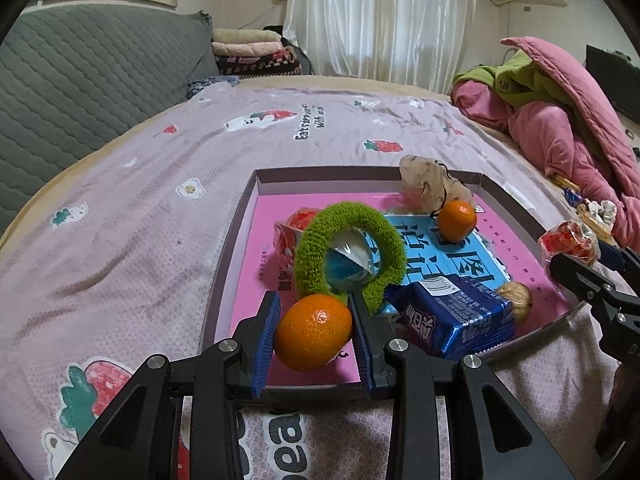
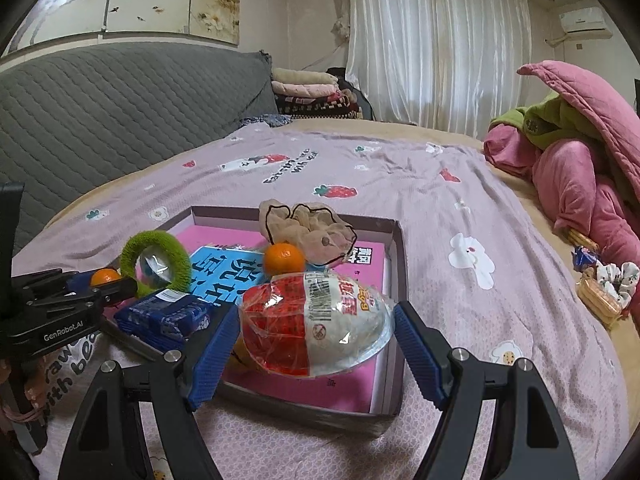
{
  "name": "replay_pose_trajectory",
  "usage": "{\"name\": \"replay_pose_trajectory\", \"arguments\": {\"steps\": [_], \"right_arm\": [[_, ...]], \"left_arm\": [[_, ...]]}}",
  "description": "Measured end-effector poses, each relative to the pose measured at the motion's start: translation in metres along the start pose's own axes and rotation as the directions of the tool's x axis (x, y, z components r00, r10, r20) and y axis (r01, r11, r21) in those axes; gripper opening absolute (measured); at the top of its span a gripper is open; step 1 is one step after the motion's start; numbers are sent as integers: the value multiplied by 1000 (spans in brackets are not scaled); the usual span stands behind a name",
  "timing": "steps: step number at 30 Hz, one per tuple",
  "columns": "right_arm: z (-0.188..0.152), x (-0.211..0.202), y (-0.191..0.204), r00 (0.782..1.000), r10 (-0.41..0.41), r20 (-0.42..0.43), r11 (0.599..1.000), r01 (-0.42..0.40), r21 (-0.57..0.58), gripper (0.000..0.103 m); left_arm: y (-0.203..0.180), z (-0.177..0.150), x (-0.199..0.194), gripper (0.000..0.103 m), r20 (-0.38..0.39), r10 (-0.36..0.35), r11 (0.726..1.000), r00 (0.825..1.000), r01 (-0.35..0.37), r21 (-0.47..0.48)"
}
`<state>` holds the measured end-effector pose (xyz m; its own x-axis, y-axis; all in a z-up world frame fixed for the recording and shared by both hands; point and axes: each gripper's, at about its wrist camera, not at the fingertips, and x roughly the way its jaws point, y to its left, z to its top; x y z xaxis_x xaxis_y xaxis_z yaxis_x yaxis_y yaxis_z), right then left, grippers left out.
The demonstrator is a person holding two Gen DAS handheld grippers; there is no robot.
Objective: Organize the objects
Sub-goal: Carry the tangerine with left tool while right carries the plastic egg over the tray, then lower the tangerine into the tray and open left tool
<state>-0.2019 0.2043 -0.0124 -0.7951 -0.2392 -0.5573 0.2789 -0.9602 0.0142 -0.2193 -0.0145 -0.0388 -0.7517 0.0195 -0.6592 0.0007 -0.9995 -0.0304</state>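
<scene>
**Over the tray: two items about to join a half-filled box**

On the bed, a shallow tray (image 1: 240, 216) with a pink floor sits on the strawberry-print sheet (image 1: 160, 168), and most of the sorting looks done. Already lying inside it are a blue booklet (image 1: 452, 256), a green fuzzy ring (image 1: 356, 220) propped around a clear ball, a dark blue snack pack (image 1: 460, 316), a walnut (image 1: 518, 300), a beige mesh pouch (image 1: 424, 184), a red-printed packet (image 1: 296, 224) half hidden behind the ring, and one tangerine at the far side (image 1: 458, 220).

Both tongs are loaded. The left tongs (image 1: 316, 332) are clenched on a second tangerine (image 1: 314, 332), held above the tray's near edge, not yet set down. The right tongs (image 2: 316, 320) stand wide but grasp a bagged red-and-white snack (image 2: 316, 320) between their blue pads, hanging over the tray's near right corner.

By my reading, what remains is to place these two pieces on the free pink floor, the tangerine at the near left and the bag at the right. Beyond that, a few things still lie loose on the bed by the pink quilt (image 2: 580, 184): a floral scrunchie (image 2: 616, 280), some wrapped biscuits (image 2: 600, 304) and a small blue wrapper (image 2: 584, 258). If those belong to the job, it is well advanced but not finished.
</scene>
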Motion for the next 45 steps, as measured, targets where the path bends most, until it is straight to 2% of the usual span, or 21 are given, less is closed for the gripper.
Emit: {"name": "replay_pose_trajectory", "arguments": {"steps": [13,23,34,39,45], "right_arm": [[-1,7,-3,1000,-11,-28,1000,11,2,78],[-4,18,-3,996,-16,-88,1000,17,5,78],[-7,22,1,992,-5,-123,1000,4,-4,79],[-7,21,3,992,-3,-122,1000,3,-1,79],[-10,18,3,992,1,-123,1000,-1,-1,79]], "left_arm": [[0,-2,9,35,-28,-5,1000,1000,4,-3],[1,2,18,36,-73,-20,1000,997,19,-19],[1,1,13,36,-77,-17,1000,997,16,-21],[-3,0,7,46,-69,-13,1000,998,12,-11],[-2,0,3,47,-74,-9,1000,997,8,-14]]}}
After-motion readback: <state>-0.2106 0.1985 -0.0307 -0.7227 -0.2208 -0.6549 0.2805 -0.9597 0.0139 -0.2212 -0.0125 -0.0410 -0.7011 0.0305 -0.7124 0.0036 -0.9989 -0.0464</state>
